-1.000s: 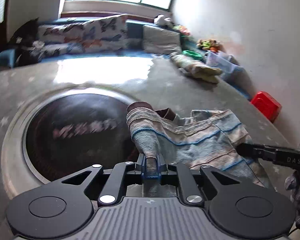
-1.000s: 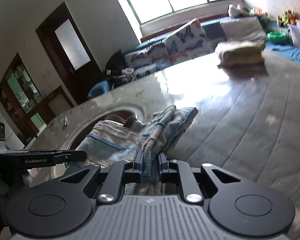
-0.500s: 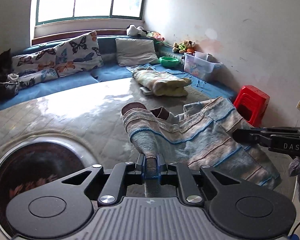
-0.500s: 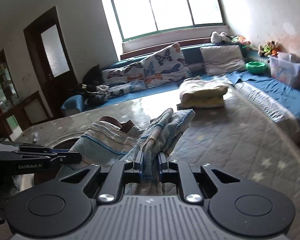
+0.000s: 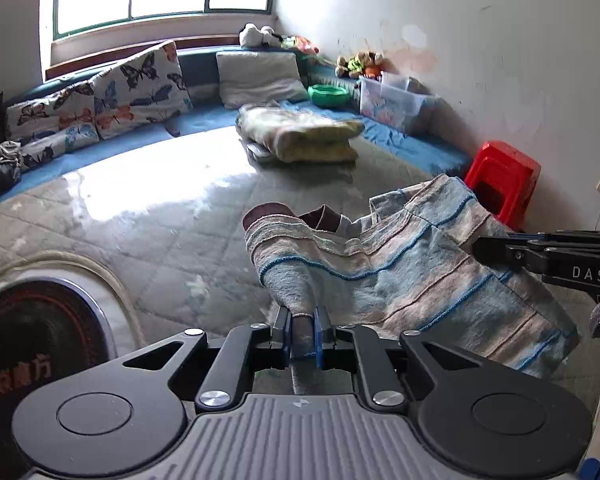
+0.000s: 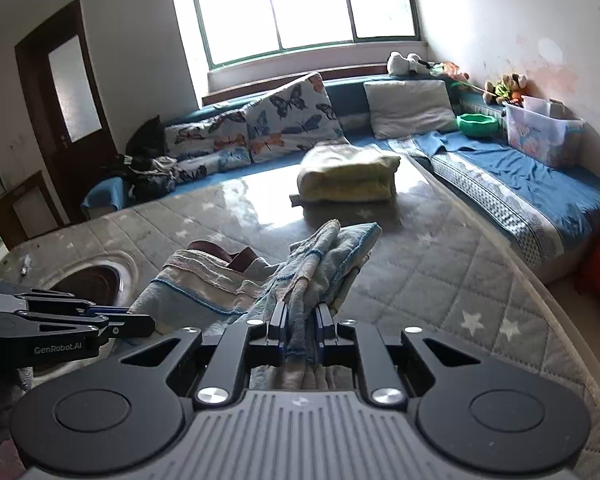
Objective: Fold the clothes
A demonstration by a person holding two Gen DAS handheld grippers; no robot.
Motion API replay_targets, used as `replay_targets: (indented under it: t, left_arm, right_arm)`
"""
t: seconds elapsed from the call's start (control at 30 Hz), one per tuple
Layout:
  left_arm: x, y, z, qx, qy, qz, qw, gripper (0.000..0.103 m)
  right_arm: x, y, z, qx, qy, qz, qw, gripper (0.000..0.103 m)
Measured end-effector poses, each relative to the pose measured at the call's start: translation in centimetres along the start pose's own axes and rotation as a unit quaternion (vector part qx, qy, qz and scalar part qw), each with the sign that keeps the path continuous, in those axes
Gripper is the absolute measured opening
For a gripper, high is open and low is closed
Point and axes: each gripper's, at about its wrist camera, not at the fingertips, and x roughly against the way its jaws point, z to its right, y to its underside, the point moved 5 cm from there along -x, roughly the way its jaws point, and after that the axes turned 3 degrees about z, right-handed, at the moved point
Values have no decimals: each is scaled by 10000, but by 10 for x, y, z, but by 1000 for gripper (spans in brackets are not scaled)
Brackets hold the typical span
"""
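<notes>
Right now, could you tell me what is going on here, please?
A person is folding a striped blue and beige garment. The left claw and the right claw are each shut on part of it, holding it between them above the grey quilted mat. A folded yellowish blanket lies further back.

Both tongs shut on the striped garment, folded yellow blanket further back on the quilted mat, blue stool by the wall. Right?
Not quite: the stool is red, as the left wrist view shows. The rest holds: left tongs and right tongs are both shut on the striped garment, and the folded yellow blanket lies further back on the quilted mat.
</notes>
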Motion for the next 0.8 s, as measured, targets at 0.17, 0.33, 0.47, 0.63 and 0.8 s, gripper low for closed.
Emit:
replay_targets:
  t: [0.17,0.33,0.47,0.63,0.8]
  left_arm:
    - [-6,9,1,-59,-63,-131,9999,13]
    - [-8,12,-2,-39,-111,-183,9998,18]
    - [-8,15,-2,-58,-173,-209,9996,27]
    - [-2,21,-3,-68,-220,-186,9996,46]
    - [8,30,-7,59,-214,-203,9995,57]
  right_arm:
    - [-8,14,12,-125,126,-162,9997,13]
    - [-12,23,22,-196,296,-285,9990,21]
    - [-8,28,27,-179,477,-251,9984,25]
    - [2,37,28,-211,497,-237,9983,42]
    - [15,49,13,-118,437,-164,9988,50]
